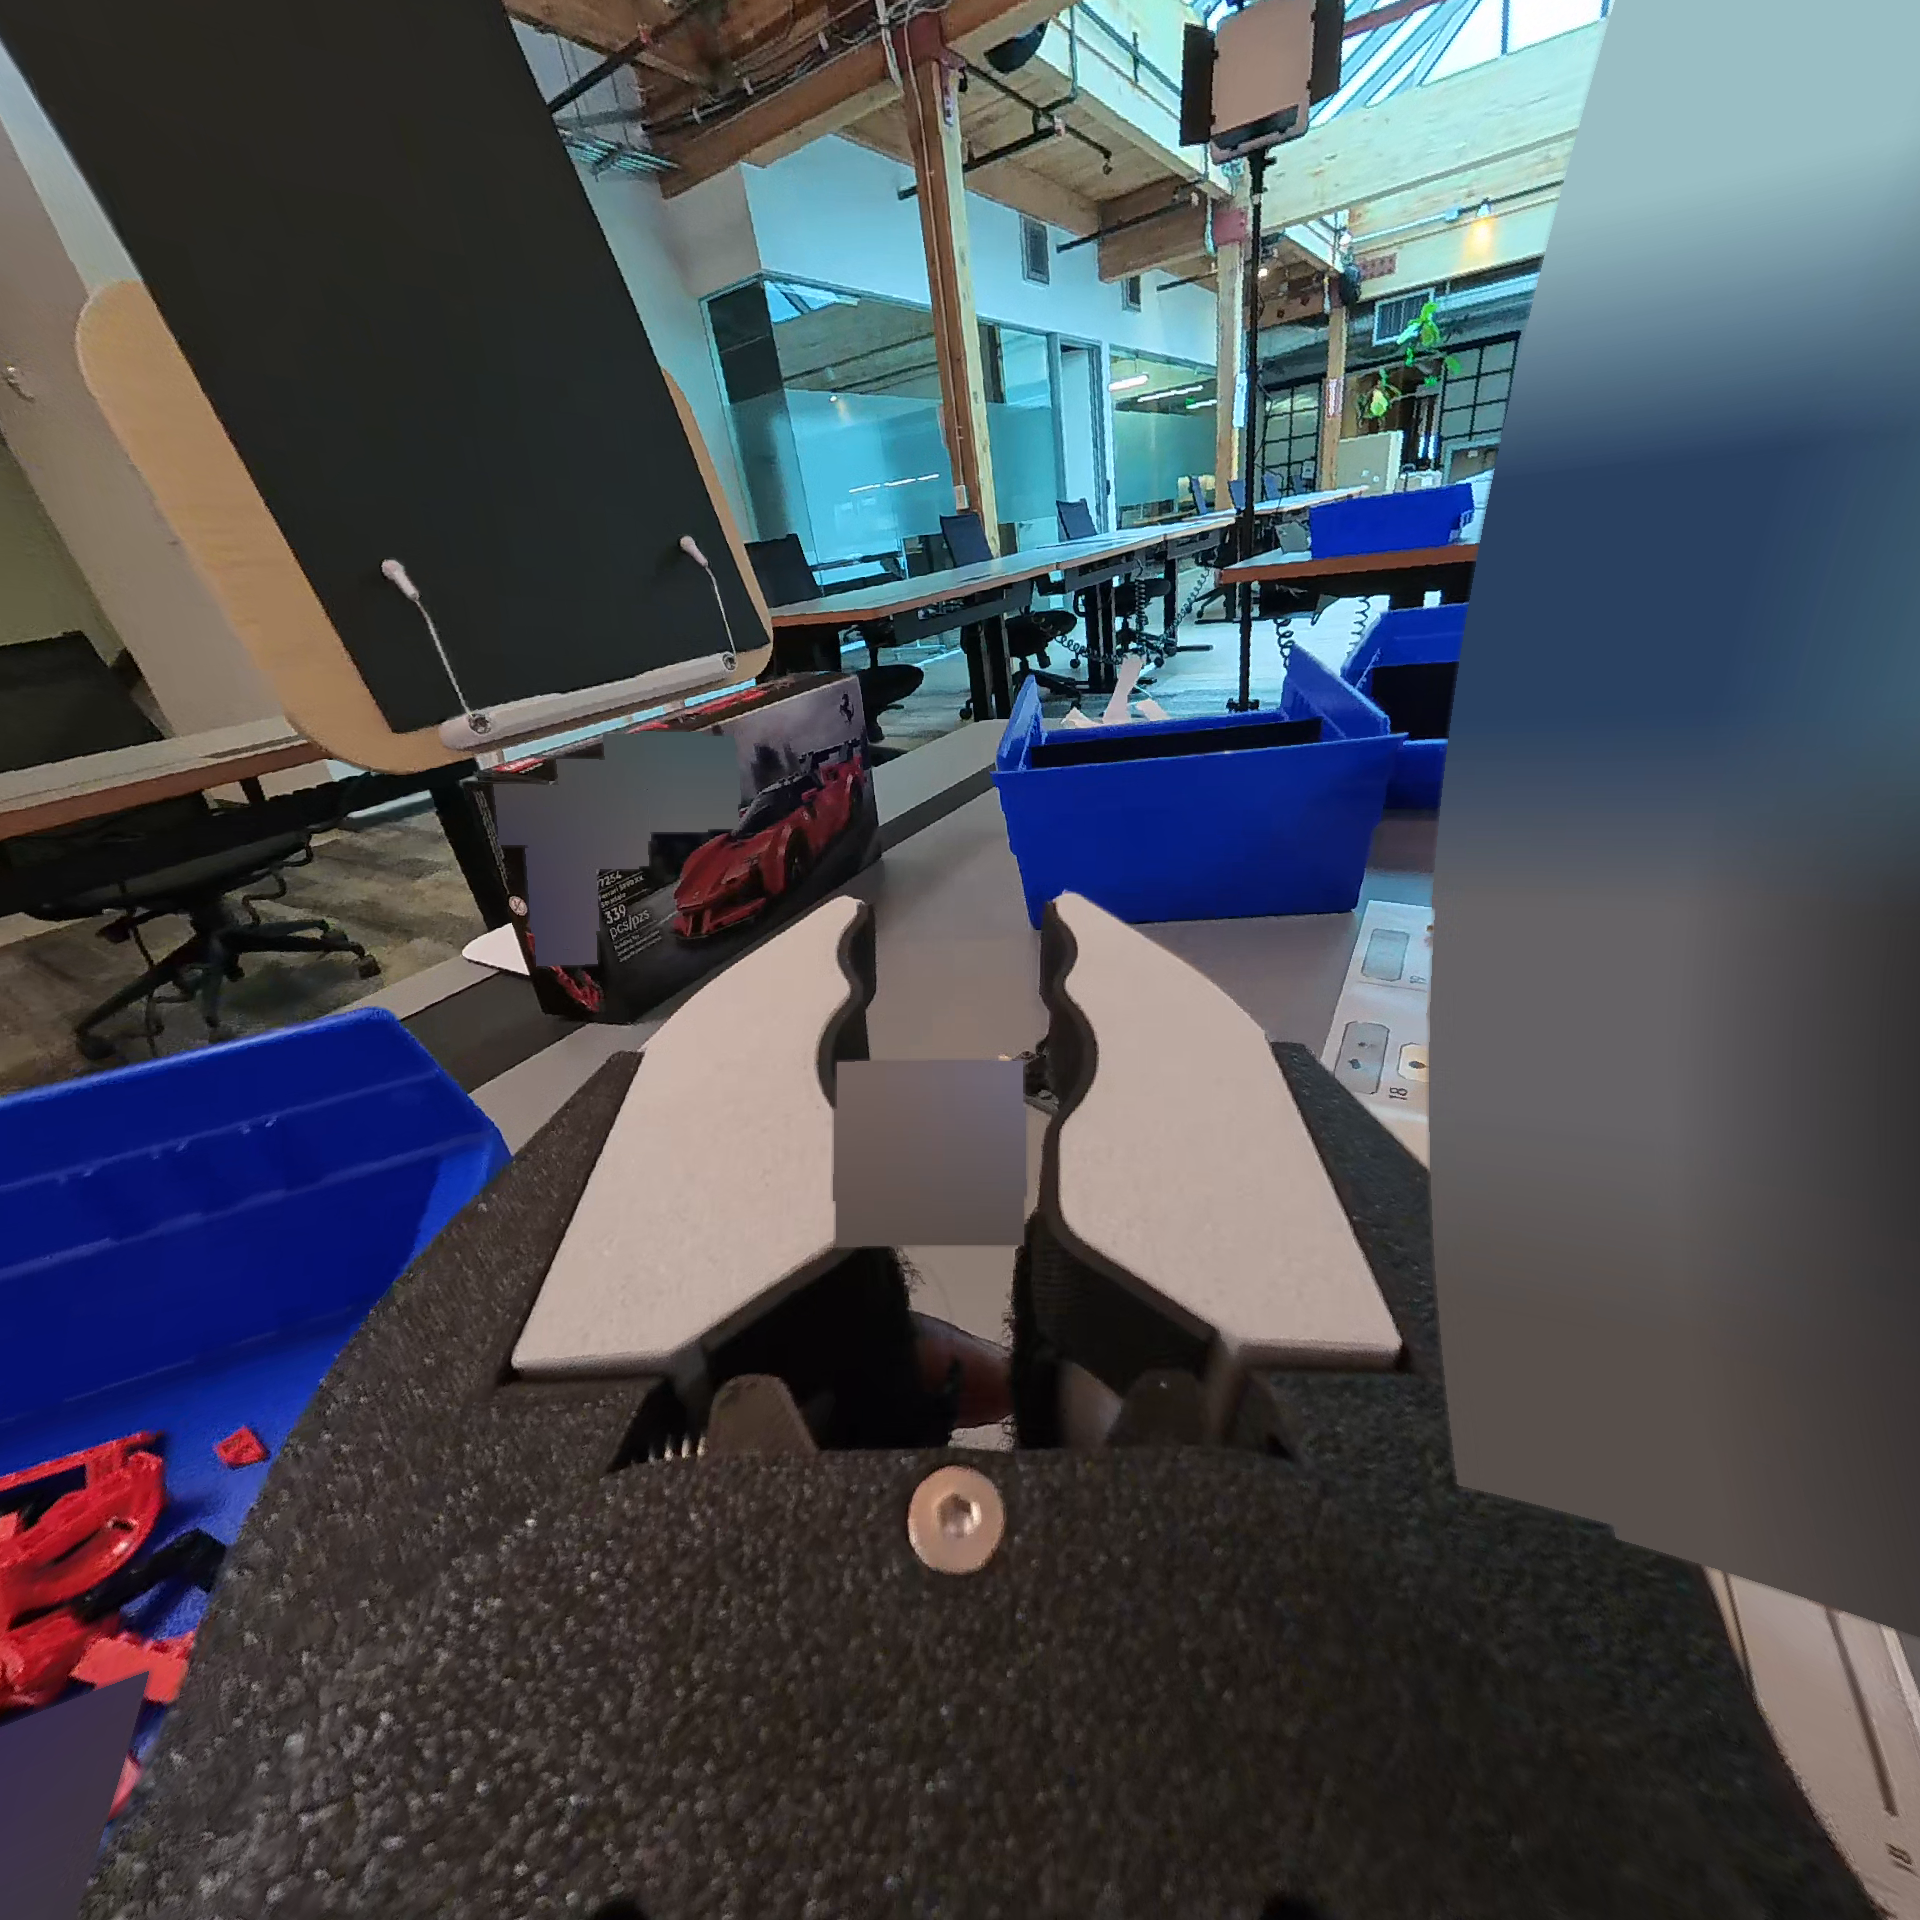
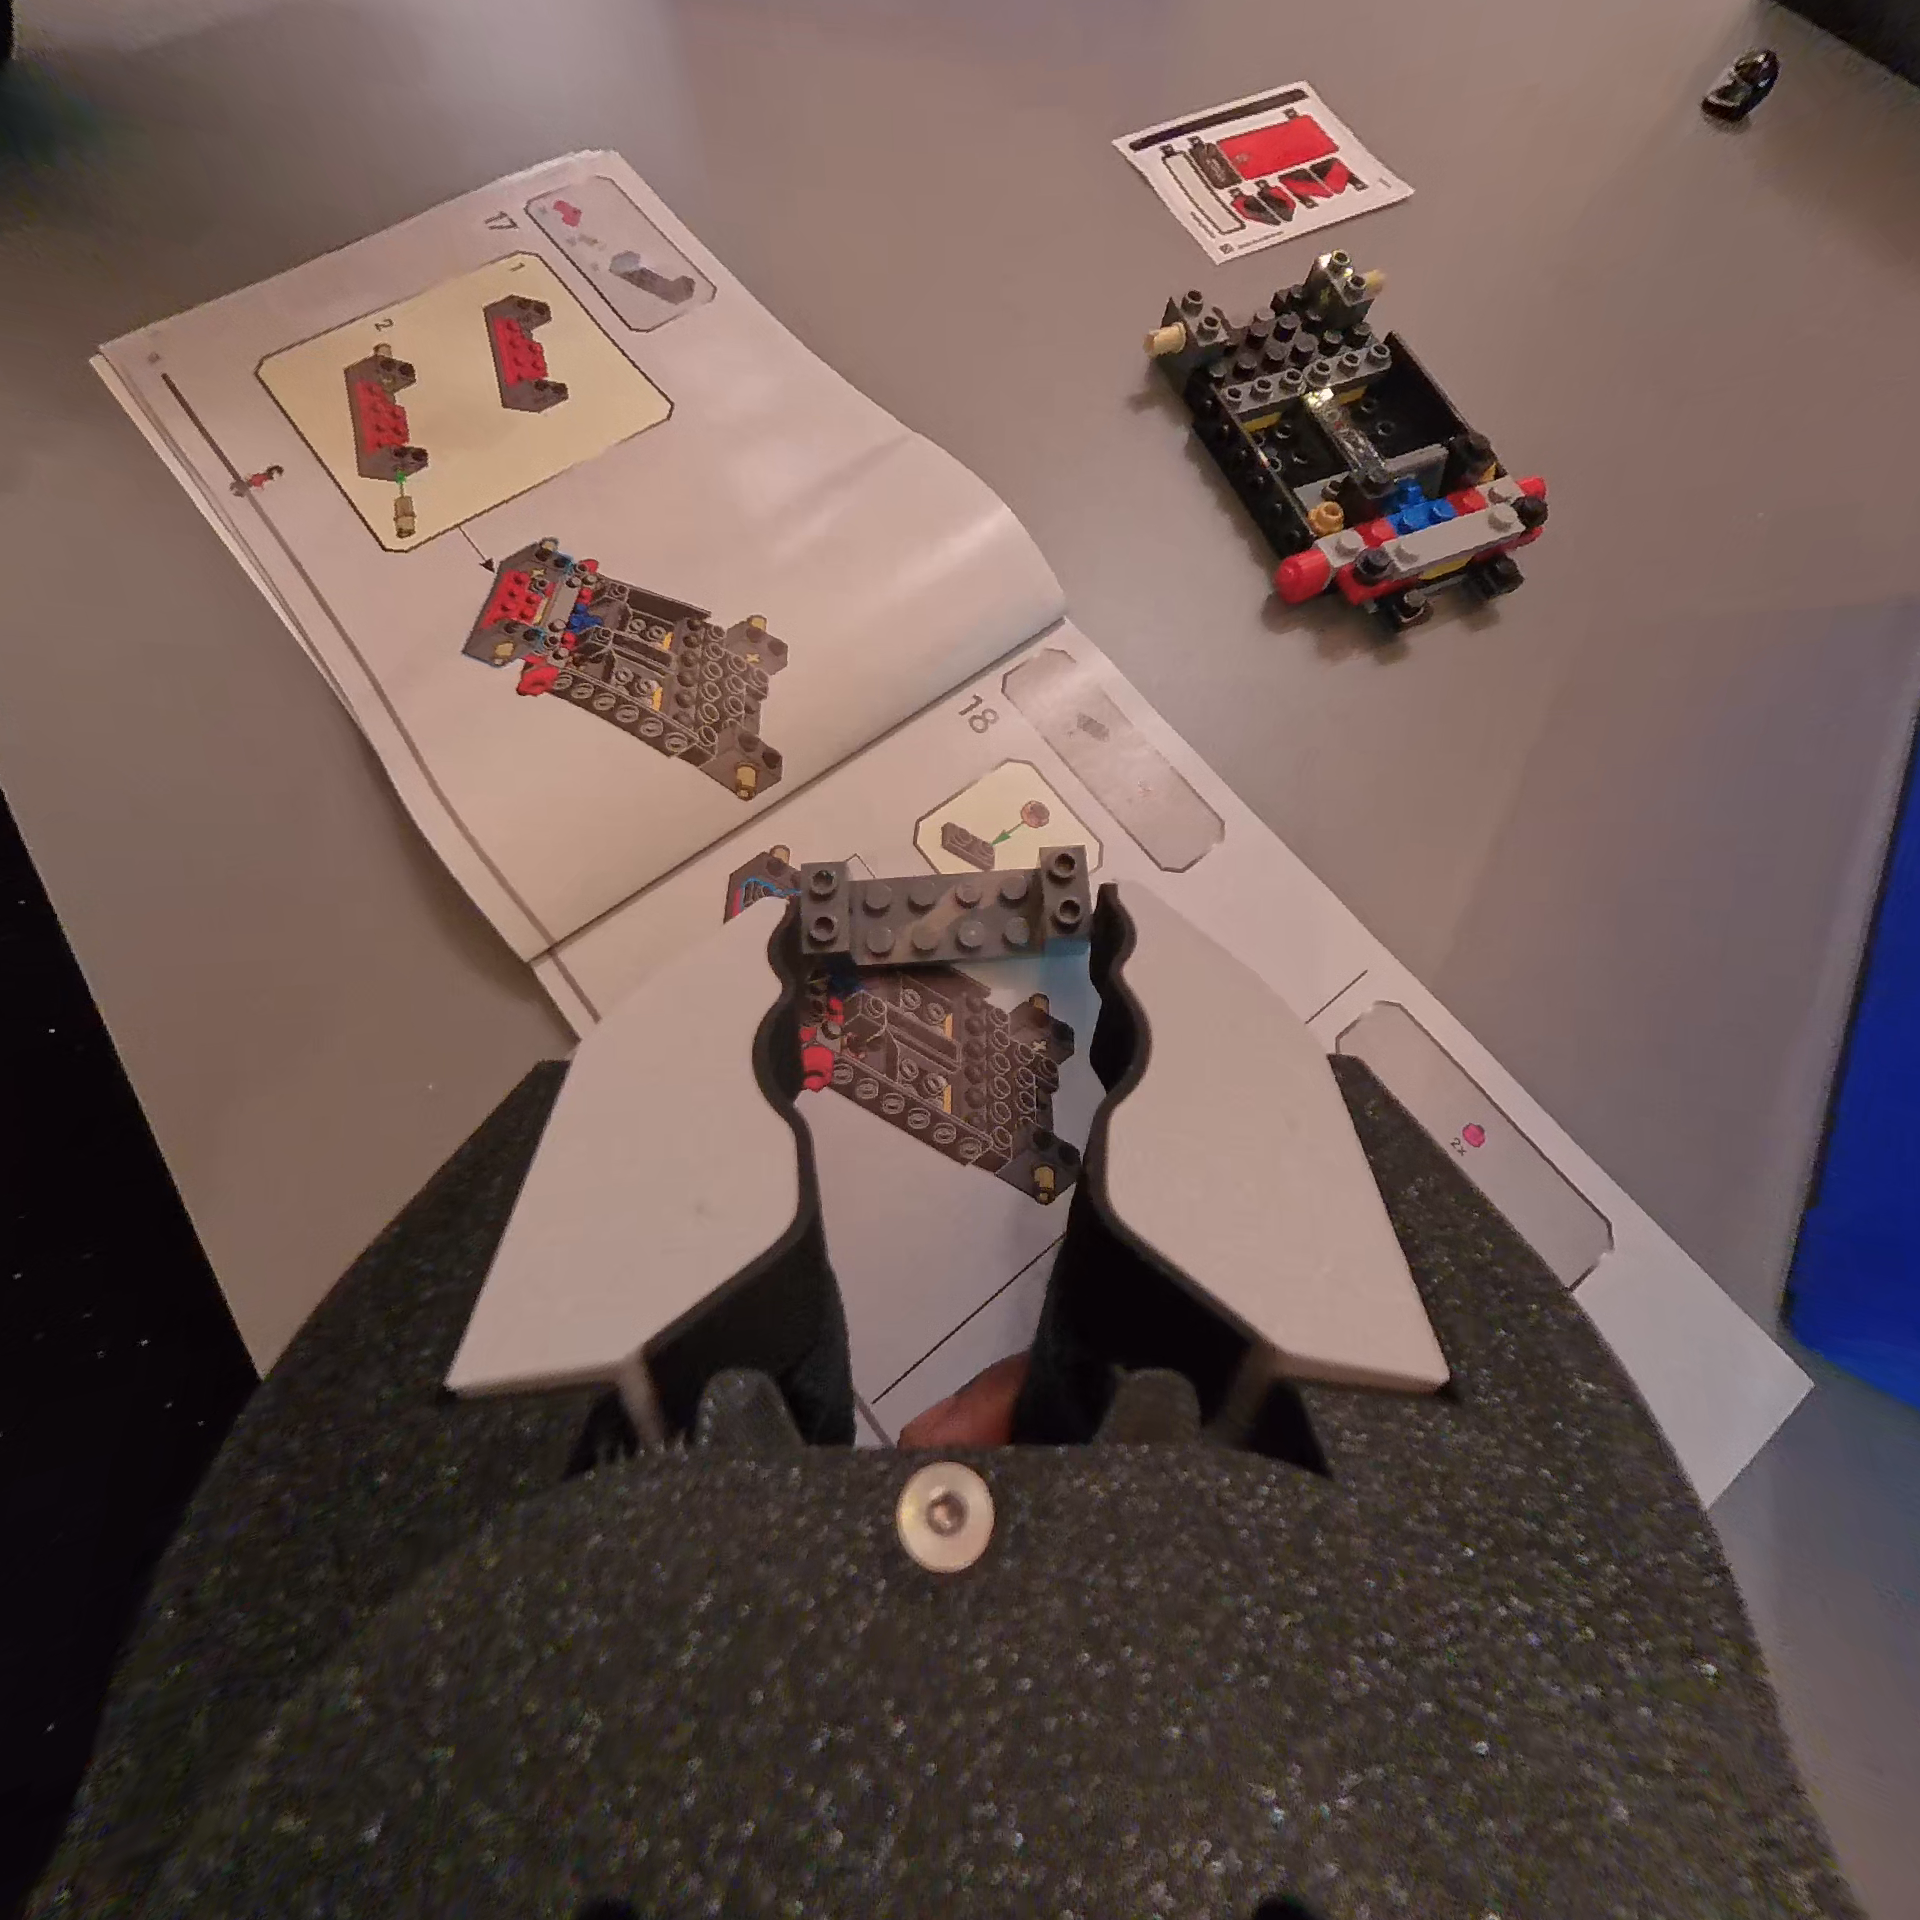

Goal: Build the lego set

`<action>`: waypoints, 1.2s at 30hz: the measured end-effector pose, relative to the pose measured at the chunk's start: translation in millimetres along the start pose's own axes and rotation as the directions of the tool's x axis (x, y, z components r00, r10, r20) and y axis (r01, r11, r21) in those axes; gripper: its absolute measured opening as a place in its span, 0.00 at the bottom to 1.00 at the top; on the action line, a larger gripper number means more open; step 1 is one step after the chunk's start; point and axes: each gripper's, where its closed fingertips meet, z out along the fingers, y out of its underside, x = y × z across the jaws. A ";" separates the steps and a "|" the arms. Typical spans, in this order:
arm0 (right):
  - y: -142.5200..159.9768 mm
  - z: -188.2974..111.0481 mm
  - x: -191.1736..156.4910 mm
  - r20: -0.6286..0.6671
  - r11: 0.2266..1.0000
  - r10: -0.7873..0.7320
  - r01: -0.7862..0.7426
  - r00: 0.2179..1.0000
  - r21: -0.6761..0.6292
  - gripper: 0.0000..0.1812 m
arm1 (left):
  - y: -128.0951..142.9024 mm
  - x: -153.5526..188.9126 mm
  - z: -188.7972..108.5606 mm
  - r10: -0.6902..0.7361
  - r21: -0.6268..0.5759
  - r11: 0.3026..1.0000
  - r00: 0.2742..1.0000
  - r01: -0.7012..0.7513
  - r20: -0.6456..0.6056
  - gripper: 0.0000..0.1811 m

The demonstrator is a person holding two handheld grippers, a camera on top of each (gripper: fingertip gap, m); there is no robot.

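My right gripper [image 2: 945, 920] is shut on a dark grey studded brick [image 2: 935, 906], held across its fingertips above the open instruction booklet [image 2: 623, 727]. The partly built black car chassis [image 2: 1351, 447], with a red and grey front, sits on the grey table to the upper right, apart from the gripper. My left gripper [image 1: 956, 935] is raised and level over the table; its jaws stand apart with bare table showing between the tips. A blurred patch covers the gap lower down.
A sticker sheet [image 2: 1262, 171] and a small black piece [image 2: 1740, 83] lie beyond the chassis. The set's box [image 1: 707, 842] and a blue bin [image 1: 1195, 821] stand ahead of the left gripper. Another blue bin [image 1: 208, 1195] at left holds red pieces [image 1: 73, 1538]. A black board on a stand [image 1: 364, 364] leans overhead. There is about 25 cm between the tips of the two grippers.
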 end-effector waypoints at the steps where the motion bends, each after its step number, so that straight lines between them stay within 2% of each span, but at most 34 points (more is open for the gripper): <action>1: -0.2 -0.3 0.7 -0.005 1.000 0.002 -0.002 1.000 0.003 0.29 | -0.8 0.2 1.8 0.006 -0.005 1.000 1.000 -0.006 -0.004 0.16; 5: -8.7 -7.2 5.4 -0.049 0.997 0.026 -0.022 0.998 0.076 0.29 | -2.9 6.1 6.7 0.022 -0.012 1.000 0.999 -0.022 -0.033 0.16; 7: -15.9 -12.7 3.6 -0.030 0.986 0.100 -0.096 0.994 0.134 0.29 | -0.3 7.2 7.3 0.028 -0.026 0.999 0.999 -0.029 -0.036 0.16; 9: -11.7 -13.8 5.2 -0.041 0.980 0.174 -0.169 0.984 0.107 0.29 | 0.5 6.1 7.3 0.031 -0.035 0.999 0.999 -0.032 -0.028 0.16; 16: 9.5 -7.6 8.0 -0.122 0.970 0.240 -0.243 0.963 -0.013 0.30 | -2.9 4.6 5.8 0.010 -0.009 1.000 1.000 -0.010 -0.023 0.16; 19: 4.8 -25.4 8.2 -0.122 0.974 0.223 -0.226 0.967 -0.009 0.41 | -2.8 3.4 5.5 0.006 -0.005 1.000 1.000 -0.006 -0.020 0.16; 21: 3.6 -45.3 15.9 -0.135 0.980 0.198 -0.199 0.971 0.000 0.38 | -1.6 3.0 6.0 -0.001 -0.005 1.000 1.000 0.000 -0.020 0.15; 24: 19.4 -67.8 37.9 -0.178 0.978 0.190 -0.202 0.965 -0.049 0.30 | -1.1 3.2 7.3 -0.012 -0.002 1.000 1.000 0.012 -0.023 0.15; 26: 31.4 -74.0 45.5 -0.159 0.973 0.196 -0.212 0.968 -0.094 0.16 | 0.0 3.9 7.7 -0.004 -0.008 1.000 1.000 0.003 -0.023 0.15; 28: 36.5 -73.2 51.3 -0.139 0.971 0.194 -0.210 0.971 -0.112 0.10 | 1.7 3.6 8.0 -0.003 -0.016 1.000 1.000 0.002 -0.022 0.15; 31: 41.7 -65.0 53.5 -0.091 0.972 0.143 -0.157 0.986 -0.173 0.09 | 3.6 3.9 8.4 -0.013 -0.021 1.000 1.000 0.013 -0.028 0.15; 34: 47.5 -58.8 54.9 -0.061 0.961 0.088 -0.101 0.994 -0.257 0.17 | 3.8 3.7 7.8 -0.011 -0.021 1.000 1.000 0.011 -0.028 0.15; 36: 49.2 -56.1 60.8 -0.065 0.957 0.052 -0.068 0.997 -0.281 0.17 | 3.8 2.4 7.0 -0.014 -0.019 1.000 1.000 0.013 -0.024 0.15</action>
